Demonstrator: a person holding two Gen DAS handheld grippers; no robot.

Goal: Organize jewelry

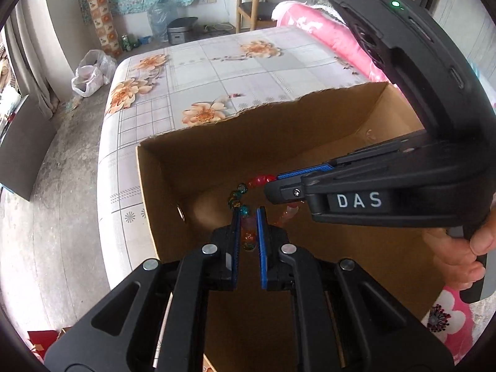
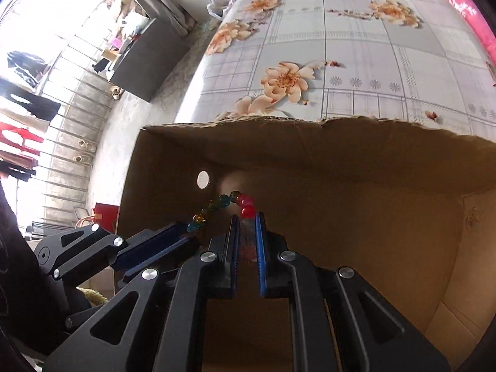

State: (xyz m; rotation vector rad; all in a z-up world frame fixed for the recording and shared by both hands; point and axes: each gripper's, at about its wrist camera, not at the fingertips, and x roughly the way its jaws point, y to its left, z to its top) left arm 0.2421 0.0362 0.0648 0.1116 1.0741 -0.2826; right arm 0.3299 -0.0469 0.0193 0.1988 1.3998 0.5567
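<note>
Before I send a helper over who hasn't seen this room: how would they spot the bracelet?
On the flowered bed sits an open cardboard box. Above its inside, the left gripper and right gripper hold a beaded bracelet between them, the only multicoloured string of glassy beads there.

Your grippers' blue pads hide part of the bead bracelet (image 1: 249,214), and the cardboard box (image 2: 341,161) runs off the right wrist view's edge.
</note>
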